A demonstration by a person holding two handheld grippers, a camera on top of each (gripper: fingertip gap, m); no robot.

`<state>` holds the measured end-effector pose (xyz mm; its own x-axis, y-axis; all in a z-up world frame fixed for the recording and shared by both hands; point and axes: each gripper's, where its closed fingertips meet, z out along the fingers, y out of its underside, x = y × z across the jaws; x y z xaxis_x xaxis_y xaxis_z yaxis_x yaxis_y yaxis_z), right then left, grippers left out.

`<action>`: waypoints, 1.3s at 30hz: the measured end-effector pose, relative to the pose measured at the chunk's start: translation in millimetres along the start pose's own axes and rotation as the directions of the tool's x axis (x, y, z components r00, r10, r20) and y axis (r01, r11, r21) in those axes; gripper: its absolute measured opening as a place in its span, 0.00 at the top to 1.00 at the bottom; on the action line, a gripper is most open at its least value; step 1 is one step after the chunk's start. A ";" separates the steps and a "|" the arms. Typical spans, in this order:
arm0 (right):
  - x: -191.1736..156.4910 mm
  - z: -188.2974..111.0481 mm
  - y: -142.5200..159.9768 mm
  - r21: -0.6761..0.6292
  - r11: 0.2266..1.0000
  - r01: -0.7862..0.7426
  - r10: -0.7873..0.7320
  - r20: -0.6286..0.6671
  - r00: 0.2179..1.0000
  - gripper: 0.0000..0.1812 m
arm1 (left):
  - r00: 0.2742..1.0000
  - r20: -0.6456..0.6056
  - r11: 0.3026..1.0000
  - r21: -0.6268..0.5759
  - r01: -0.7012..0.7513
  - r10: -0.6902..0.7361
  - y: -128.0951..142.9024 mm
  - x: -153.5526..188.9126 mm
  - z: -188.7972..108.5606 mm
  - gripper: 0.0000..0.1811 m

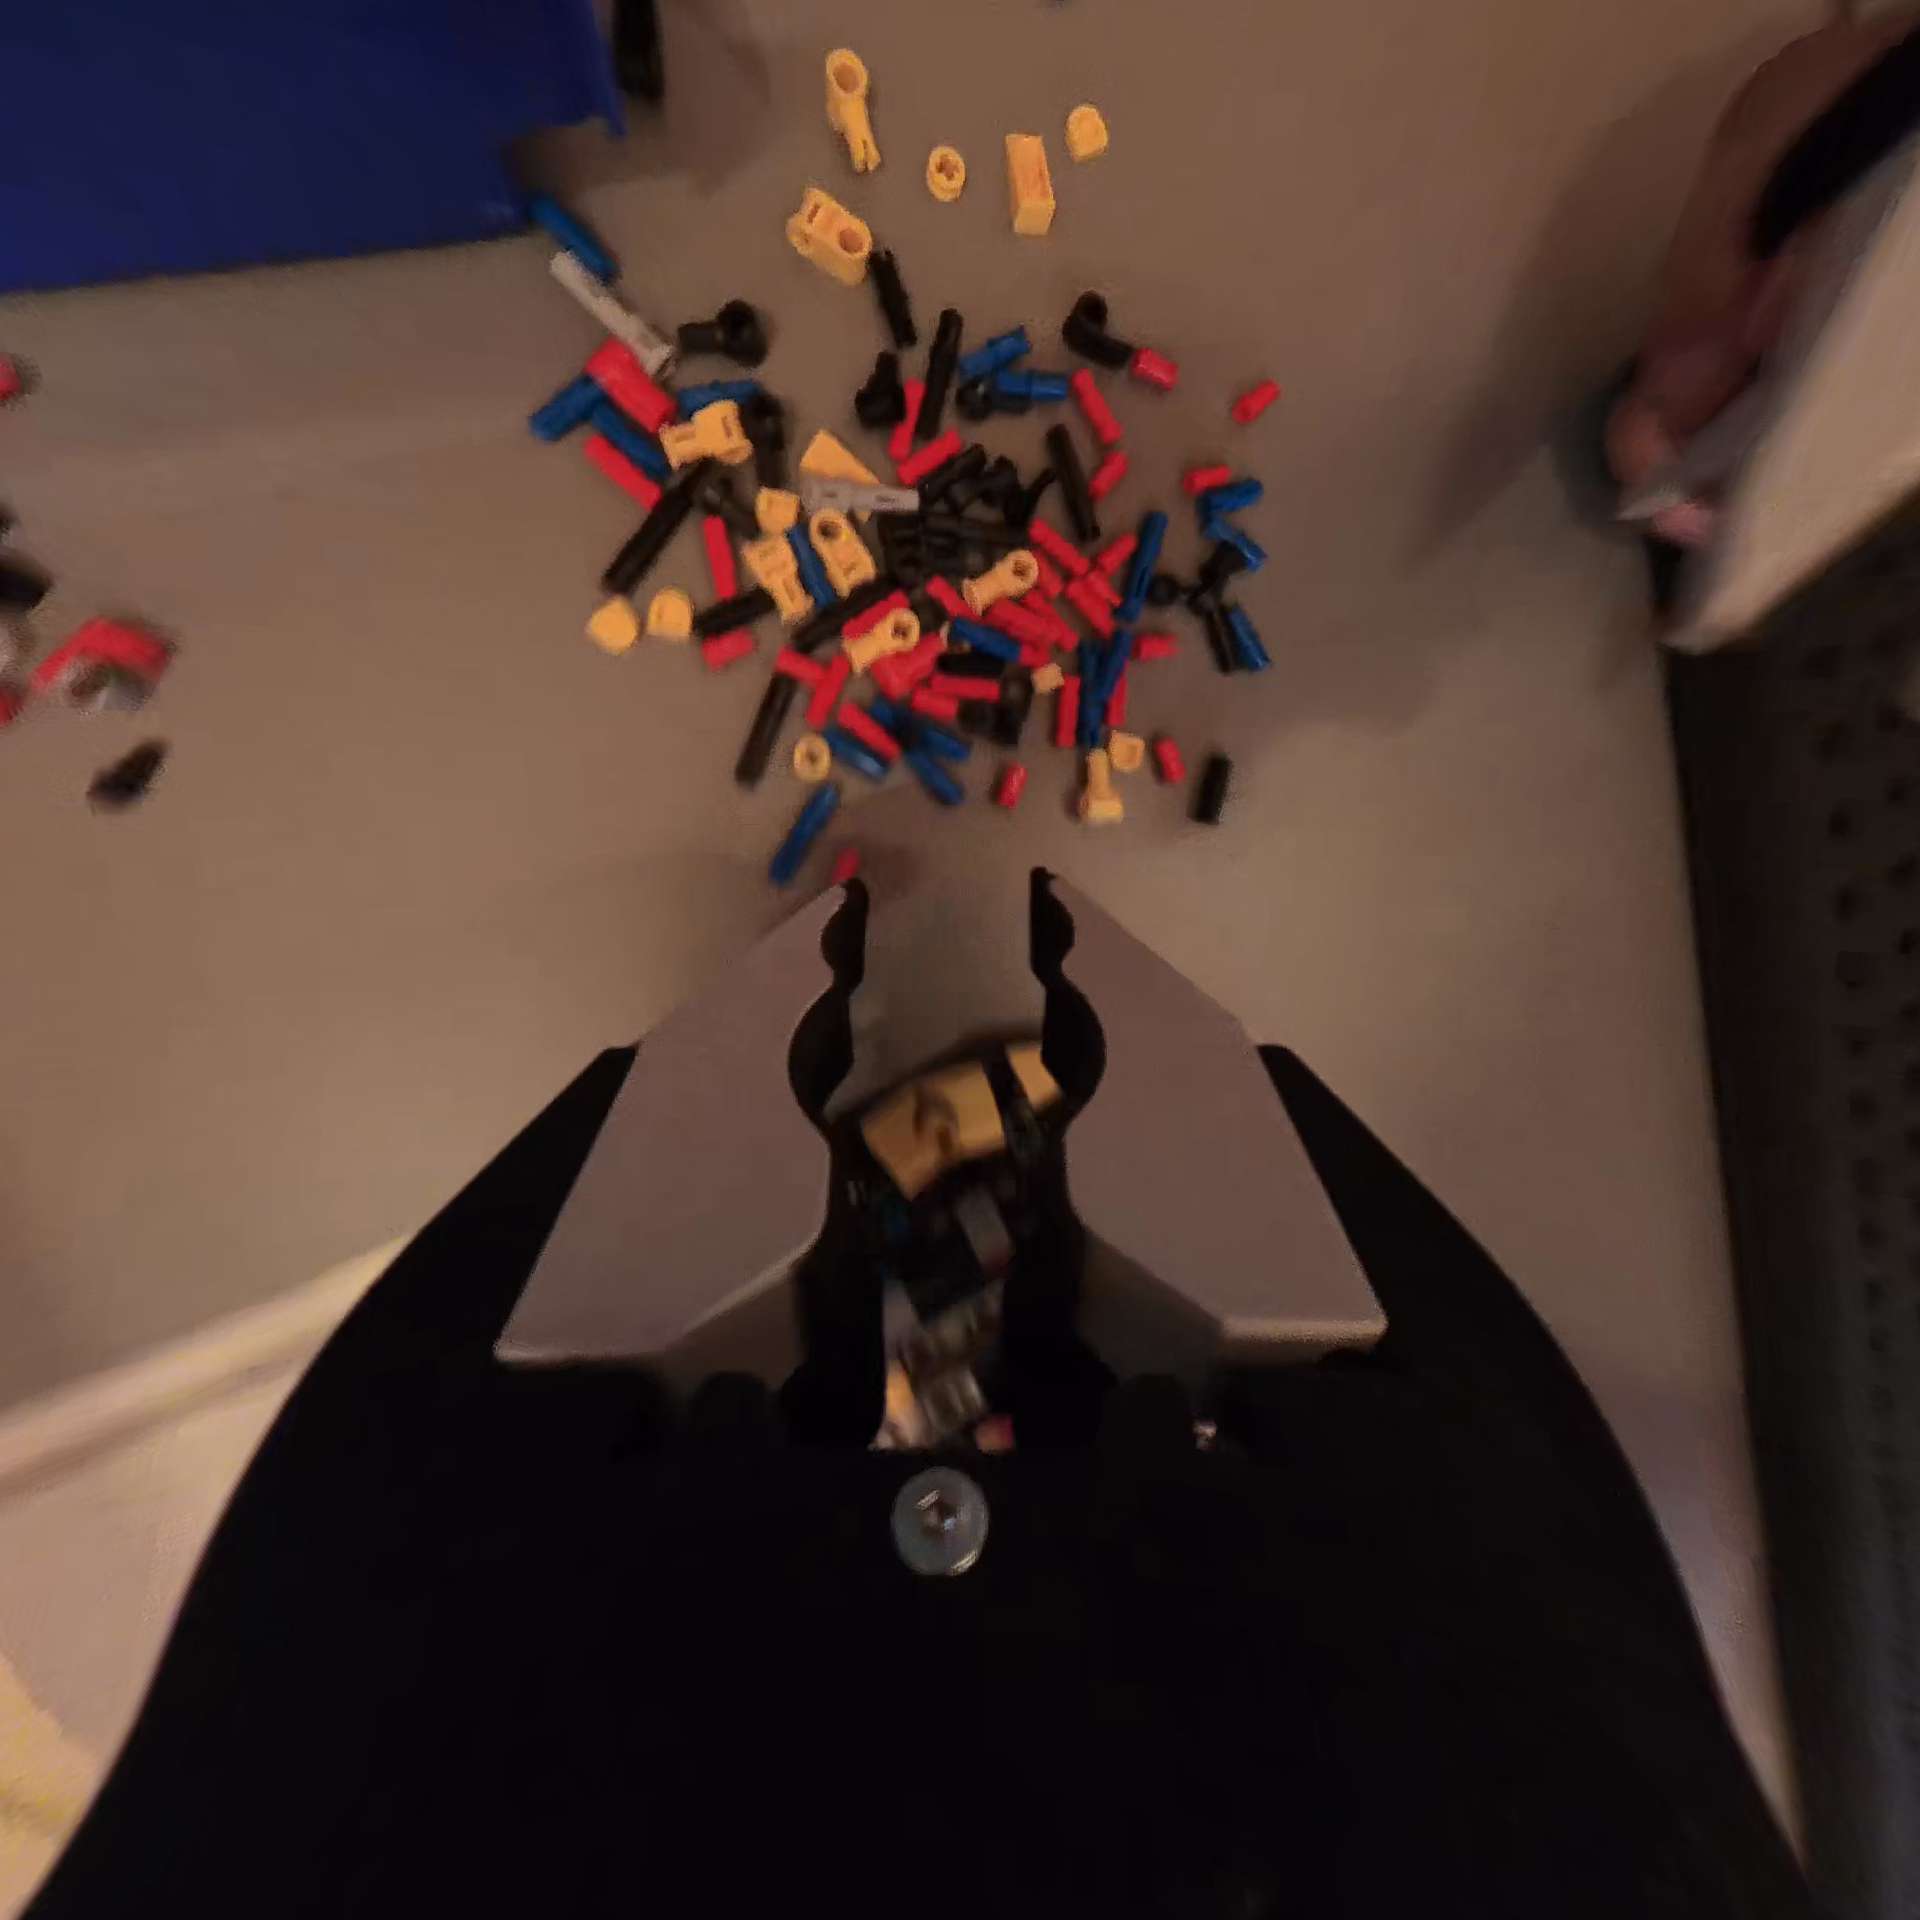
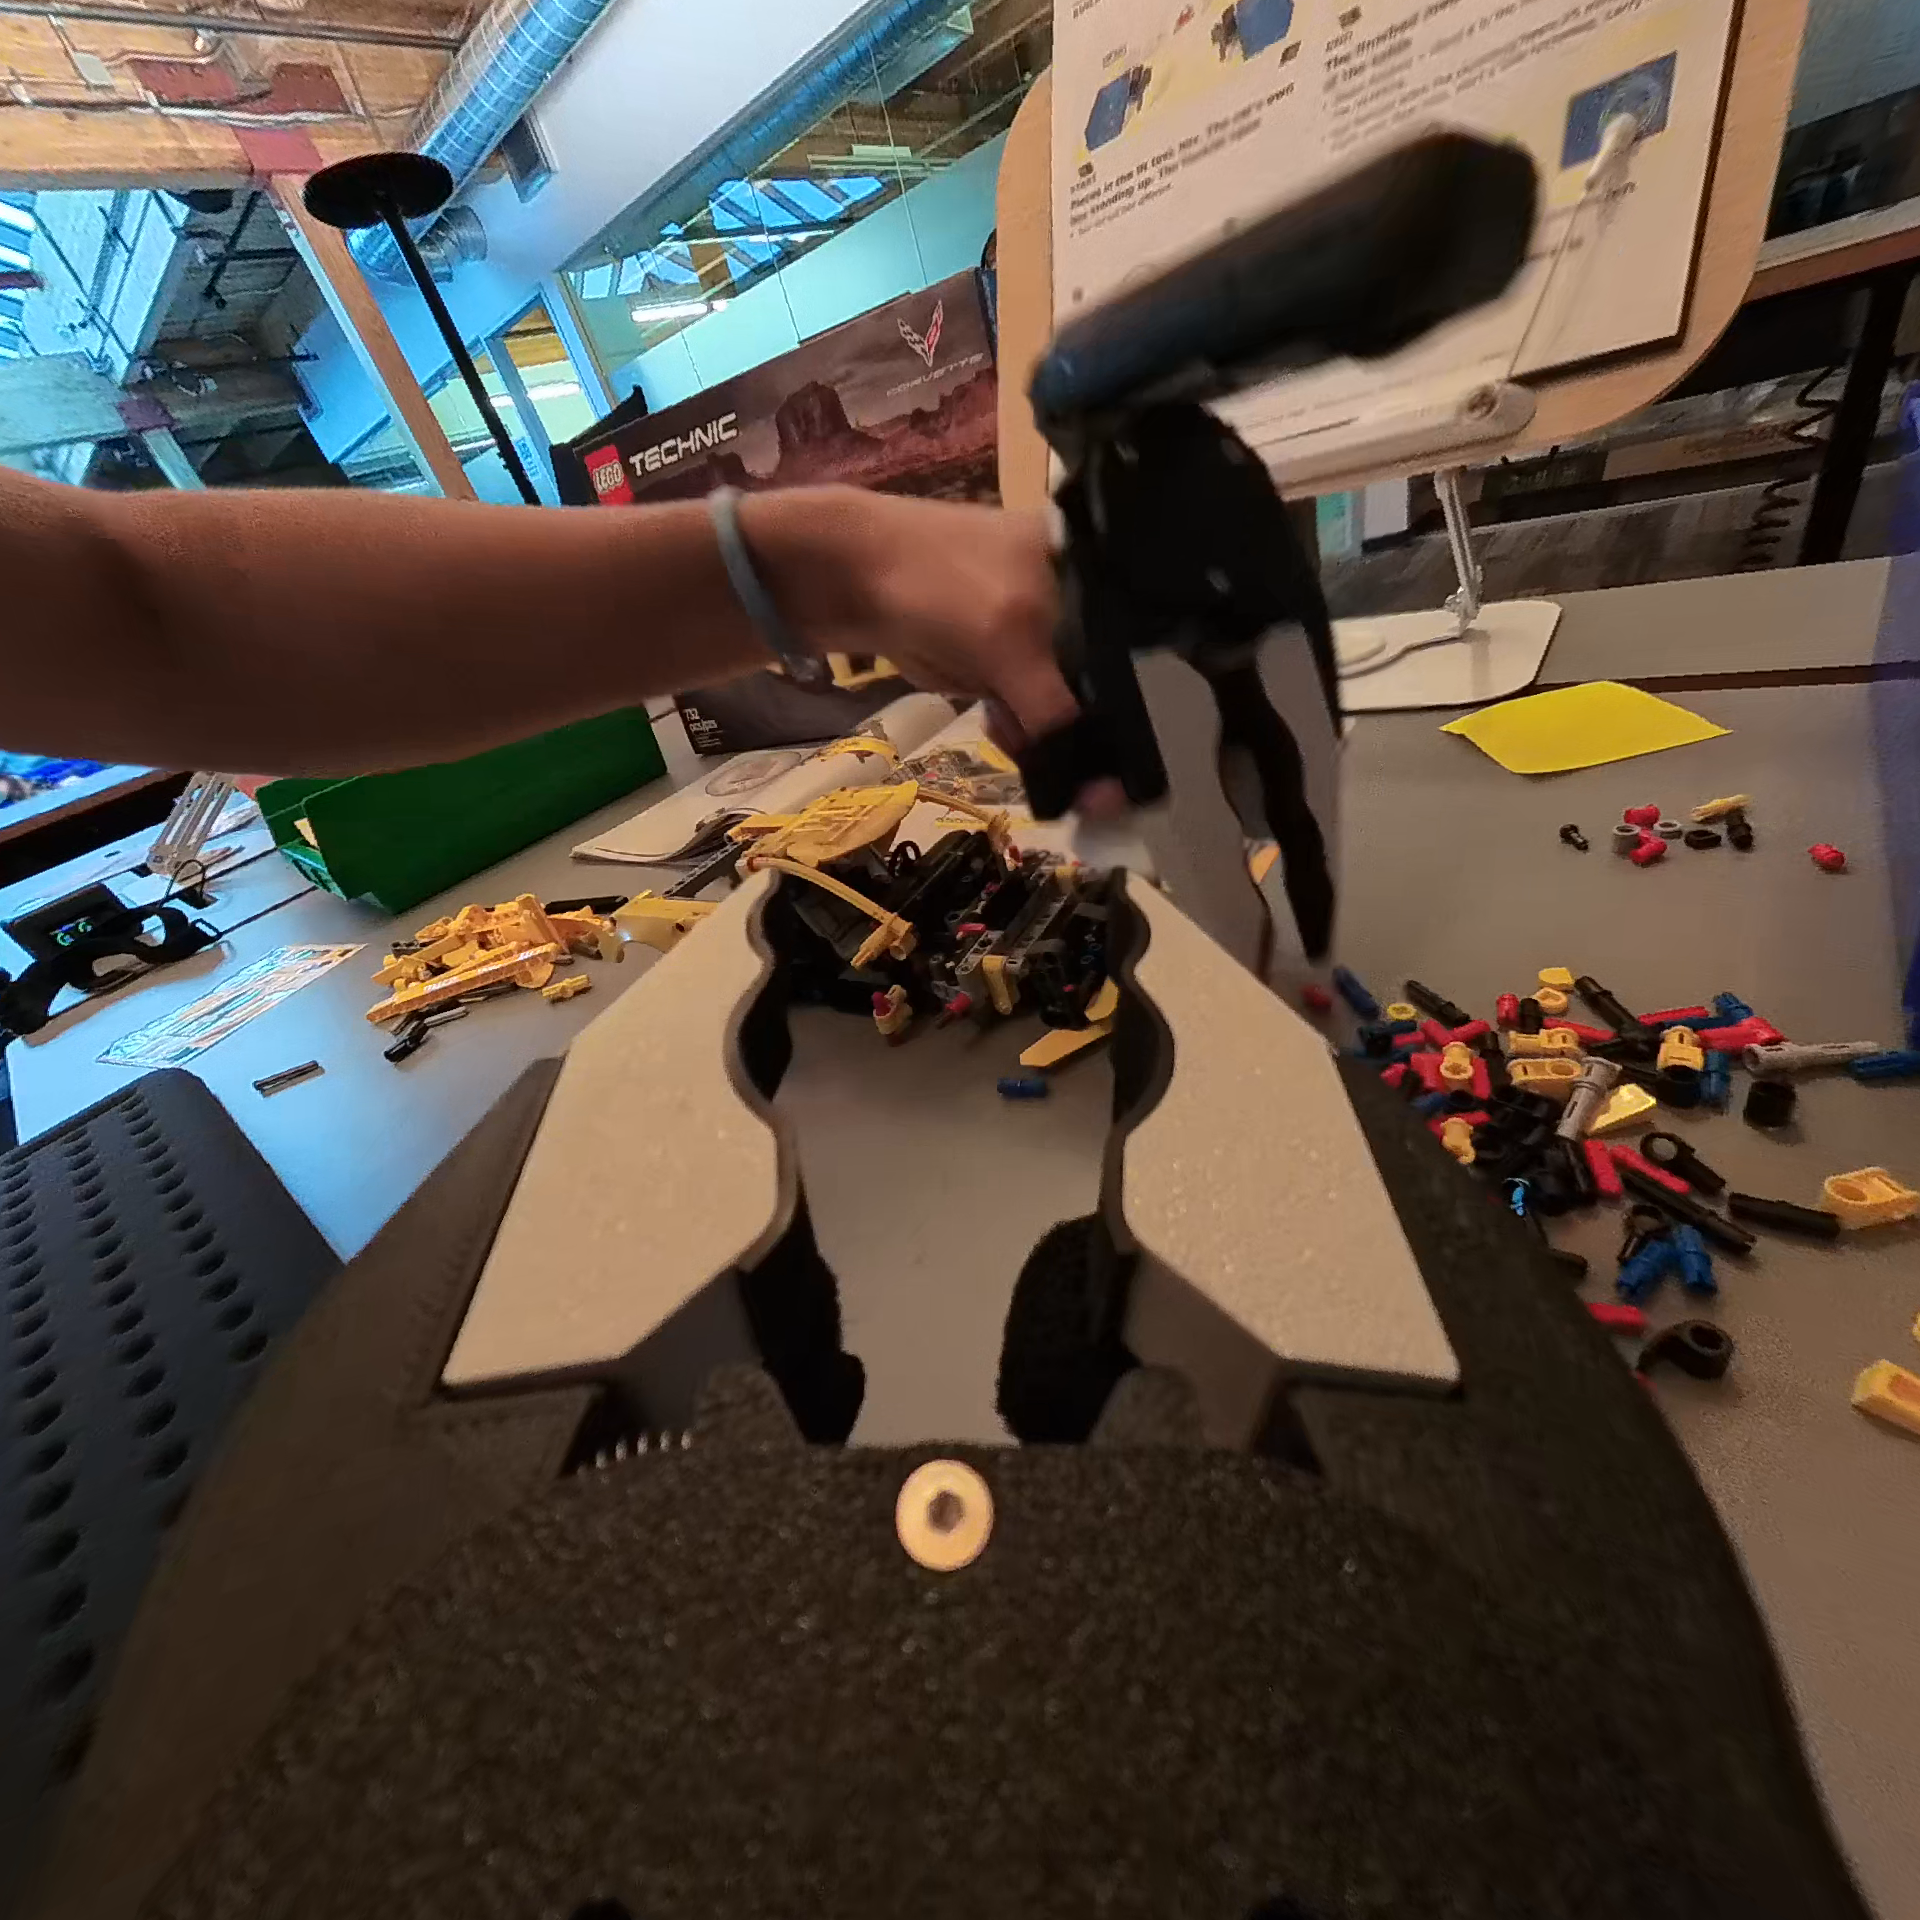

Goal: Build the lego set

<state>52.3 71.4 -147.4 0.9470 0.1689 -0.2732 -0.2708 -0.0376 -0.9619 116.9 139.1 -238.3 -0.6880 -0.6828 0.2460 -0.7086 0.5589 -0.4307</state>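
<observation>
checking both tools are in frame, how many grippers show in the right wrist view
2. The right gripper fills the foreground, open toward the lego model; the left gripper hangs farther off, tips down over the table.

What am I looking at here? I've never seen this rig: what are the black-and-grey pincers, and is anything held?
No robot: a person holds one handheld gripper in each hand, each carrying a camera looking along its fingers. The left wrist view looks down past the left gripper at a pile of small parts on the table. The right wrist view looks past the right gripper at the half-built yellow-and-black model; farther off, the person's hand holds the left gripper above the same pile. Both grippers are open and hold nothing.
</observation>
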 end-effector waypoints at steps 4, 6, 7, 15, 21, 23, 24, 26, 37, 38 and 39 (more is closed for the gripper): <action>-0.6 12.4 23.8 -0.170 0.985 0.007 0.000 0.045 0.999 0.66 | 0.982 0.081 0.963 0.226 0.148 -0.170 34.6 17.2 -87.6 0.78; 2.6 22.0 55.5 -0.361 0.932 0.041 -0.019 0.064 0.998 0.66 | 0.956 0.190 0.953 0.250 0.172 -0.222 79.8 33.2 -113.3 0.73; 8.9 25.7 71.9 -0.453 0.890 0.062 -0.046 0.048 0.998 0.65 | 0.941 0.244 0.957 0.229 0.179 -0.234 104.5 41.9 -116.0 0.70; 23.0 54.5 110.1 -0.691 0.695 0.199 -0.220 0.059 0.974 0.78 | 0.905 0.323 0.957 0.176 0.231 -0.278 153.0 74.3 -91.2 0.45; 27.4 57.6 112.3 -0.698 0.663 0.271 -0.362 0.018 0.932 0.92 | 0.858 0.451 0.969 0.132 0.208 -0.245 157.0 70.3 -85.7 0.46; 39.8 50.2 107.7 -0.708 0.643 0.293 -0.424 -0.011 0.906 0.92 | 0.835 0.496 0.972 0.120 0.205 -0.237 160.5 72.4 -84.8 0.49; 49.1 44.7 104.5 -0.717 0.631 0.297 -0.453 -0.030 0.891 0.92 | 0.825 0.511 0.971 0.123 0.205 -0.239 161.8 74.8 -84.7 0.51; 68.0 32.7 98.6 -0.737 0.612 0.287 -0.482 -0.060 0.874 0.92 | 0.815 0.518 0.965 0.156 0.211 -0.261 162.5 84.1 -83.4 0.51; 78.5 40.6 68.7 -0.649 0.739 0.181 -0.328 -0.112 0.938 0.82 | 0.717 0.503 0.859 0.434 0.273 -0.482 164.8 136.7 -95.8 0.53; 67.4 48.6 63.7 -0.610 0.772 0.179 -0.292 -0.089 0.952 0.81 | 0.694 0.468 0.810 0.505 0.299 -0.547 168.0 146.8 -105.8 0.53; 55.1 57.2 60.9 -0.572 0.802 0.171 -0.248 -0.059 0.967 0.80 | 0.661 0.438 0.759 0.565 0.325 -0.609 174.8 158.5 -113.6 0.54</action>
<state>78.1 134.8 -220.4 0.9930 0.1149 -0.0264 0.0434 -0.5645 -0.8243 -133.8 182.0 -175.9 0.0457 -0.9980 0.0446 -0.6726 -0.0637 -0.7372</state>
